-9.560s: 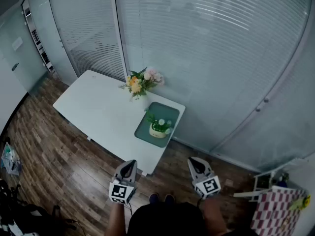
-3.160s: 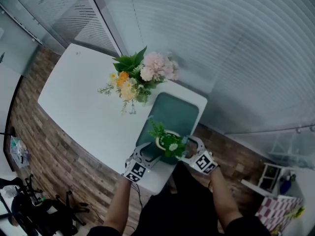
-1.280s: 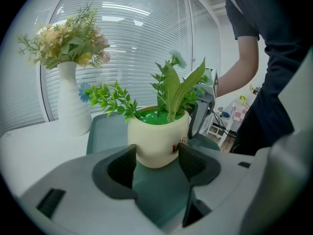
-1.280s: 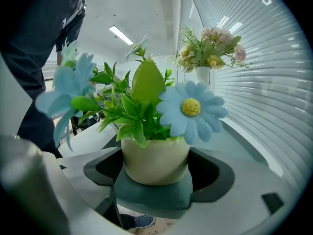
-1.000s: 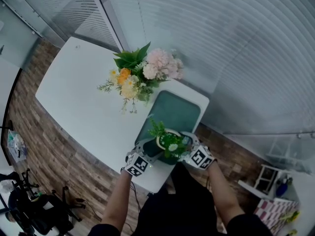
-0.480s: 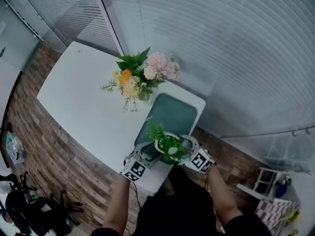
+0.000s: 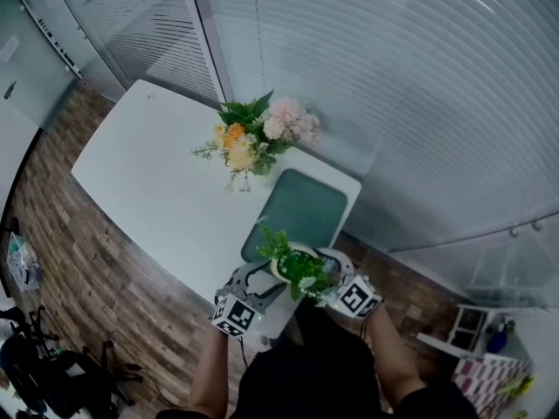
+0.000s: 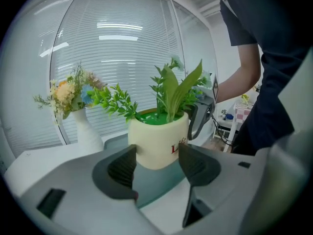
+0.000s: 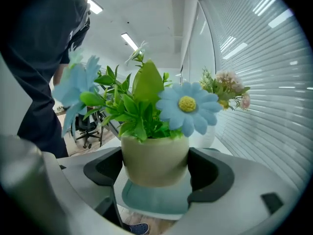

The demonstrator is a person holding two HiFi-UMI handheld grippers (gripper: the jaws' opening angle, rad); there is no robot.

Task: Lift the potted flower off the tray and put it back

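The potted flower (image 7: 297,264) is a cream pot with green leaves and a pale blue daisy. It hangs in the air over the near end of the teal tray (image 7: 307,203). My right gripper (image 9: 155,168) is shut on the pot (image 9: 154,158), with the tray (image 9: 154,199) showing below it. My left gripper (image 8: 157,163) clasps the pot (image 8: 157,140) from the other side, above the tray (image 8: 156,182). In the head view the left gripper (image 7: 265,273) and right gripper (image 7: 325,264) flank the pot.
A bouquet in a white vase (image 7: 258,138) stands on the white table (image 7: 157,173) just beyond the tray's far left corner. The table's near edge lies under my grippers. Glass walls with blinds run behind the table. An office chair (image 9: 88,126) stands far off.
The pot, held between both grippers, has risen a little and come slightly toward me over the tray's near end. The bouquet and tray have stayed put.
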